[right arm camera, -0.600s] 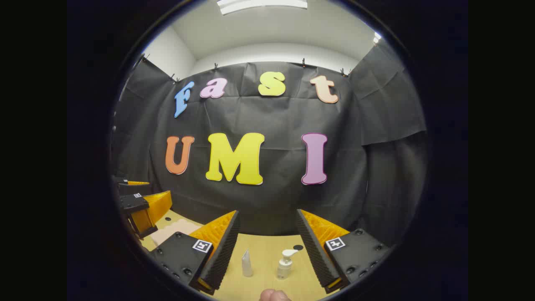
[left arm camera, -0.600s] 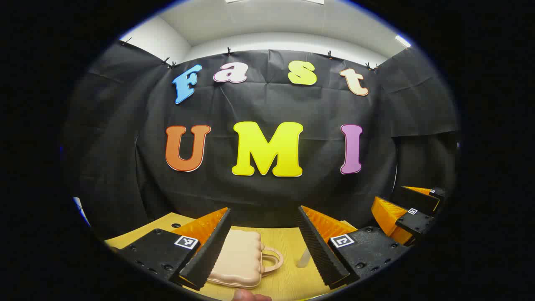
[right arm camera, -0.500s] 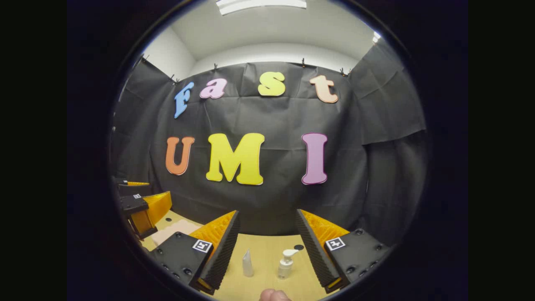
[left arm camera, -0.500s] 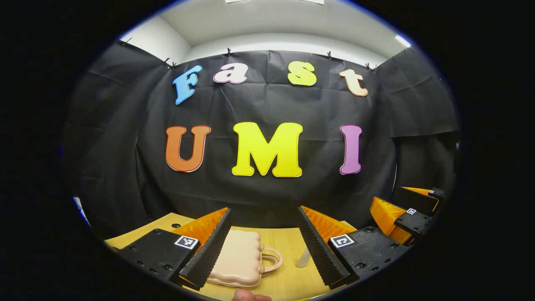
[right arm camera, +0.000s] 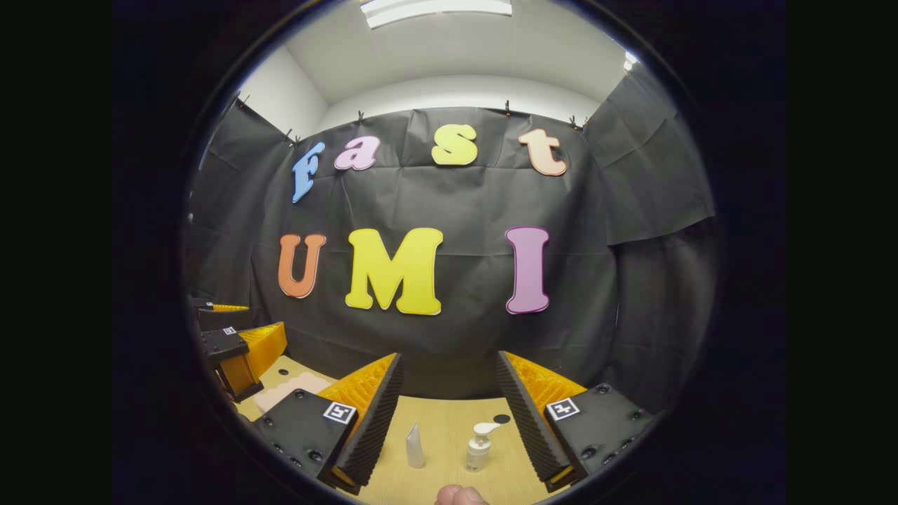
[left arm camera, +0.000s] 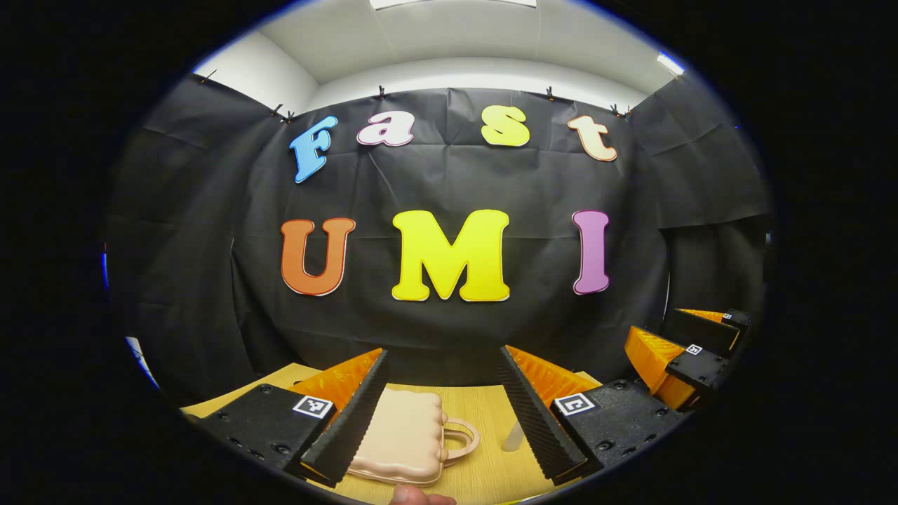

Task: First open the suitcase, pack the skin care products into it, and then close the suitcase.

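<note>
Table (left arm camera: 484, 410) of pale wood carries everything, with the black cloth wall (left arm camera: 449, 182) rising behind it. Next in size is the suitcase (left arm camera: 403, 438), a small beige ribbed case lying flat and shut, its loop handle (left arm camera: 459, 440) pointing toward the right side of the left gripper view. It sits just ahead of the left gripper (left arm camera: 443, 410), whose 2 fingers stand wide apart with nothing between them. The right gripper (right arm camera: 449, 414) is likewise spread and empty, held above the table. Ahead of it in the right gripper view stand the 2 skin care products: a white pump bottle (right arm camera: 479, 447) upright, and just beside it a small tube (right arm camera: 415, 447) standing on its cap. In the left gripper view the tube (left arm camera: 513, 436) shows near the case's handle side.

Judging by the closed lid and the untouched products, the task sits at step 1: opening the suitcase. The next move probably calls for the left gripper to drop to the case and take the lid's edge or the handle, perhaps while the right one steadies the base, since so light a case may slide or lift whole.
</note>
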The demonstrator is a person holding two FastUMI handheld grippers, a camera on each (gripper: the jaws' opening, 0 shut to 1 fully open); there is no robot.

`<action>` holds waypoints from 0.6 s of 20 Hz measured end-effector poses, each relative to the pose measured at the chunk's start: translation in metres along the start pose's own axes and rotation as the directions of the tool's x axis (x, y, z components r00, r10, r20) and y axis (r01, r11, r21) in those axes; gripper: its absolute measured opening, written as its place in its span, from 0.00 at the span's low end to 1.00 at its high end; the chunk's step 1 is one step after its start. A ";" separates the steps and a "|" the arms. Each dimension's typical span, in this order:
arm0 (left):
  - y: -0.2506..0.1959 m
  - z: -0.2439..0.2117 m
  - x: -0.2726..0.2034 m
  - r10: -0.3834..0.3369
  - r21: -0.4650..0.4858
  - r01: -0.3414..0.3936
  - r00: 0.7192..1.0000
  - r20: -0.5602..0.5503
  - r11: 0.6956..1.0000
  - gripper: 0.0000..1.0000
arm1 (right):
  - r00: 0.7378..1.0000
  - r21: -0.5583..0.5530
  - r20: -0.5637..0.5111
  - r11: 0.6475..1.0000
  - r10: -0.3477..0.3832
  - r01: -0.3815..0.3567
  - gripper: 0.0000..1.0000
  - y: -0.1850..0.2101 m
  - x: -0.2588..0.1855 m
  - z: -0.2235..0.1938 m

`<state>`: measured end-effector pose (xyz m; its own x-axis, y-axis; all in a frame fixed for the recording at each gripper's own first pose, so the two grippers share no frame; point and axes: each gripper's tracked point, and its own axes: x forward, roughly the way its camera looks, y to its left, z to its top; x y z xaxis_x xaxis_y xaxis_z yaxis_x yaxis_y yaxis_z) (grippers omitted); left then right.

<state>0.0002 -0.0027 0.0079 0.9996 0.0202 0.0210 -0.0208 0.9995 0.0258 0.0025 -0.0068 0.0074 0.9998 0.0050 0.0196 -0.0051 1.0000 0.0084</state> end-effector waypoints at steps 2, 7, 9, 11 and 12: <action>0.000 0.002 0.001 0.002 0.002 -0.002 1.000 0.007 1.000 0.98 | 1.000 0.001 0.002 1.000 -0.001 0.001 0.80 -0.002 0.001 0.001; -0.004 0.004 0.003 0.002 0.004 -0.002 1.000 0.015 1.000 0.98 | 1.000 0.003 0.005 1.000 0.000 0.000 0.80 -0.005 0.003 0.001; -0.006 0.002 0.003 0.004 0.002 -0.004 1.000 0.014 1.000 0.98 | 1.000 0.007 -0.001 1.000 0.000 0.000 0.80 -0.007 0.005 -0.001; -0.005 0.003 0.003 0.008 -0.005 -0.008 1.000 0.016 1.000 0.98 | 1.000 0.016 -0.011 1.000 -0.011 0.011 0.80 -0.011 0.006 -0.004; -0.006 0.002 0.002 0.007 -0.009 -0.007 1.000 0.017 1.000 0.98 | 1.000 0.016 -0.014 1.000 -0.014 0.015 0.80 -0.012 0.006 -0.005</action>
<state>0.0027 -0.0084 0.0101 0.9989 0.0270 0.0378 -0.0276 0.9995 0.0166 0.0090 -0.0186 0.0026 0.9999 -0.0093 0.0051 0.0092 0.9996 0.0251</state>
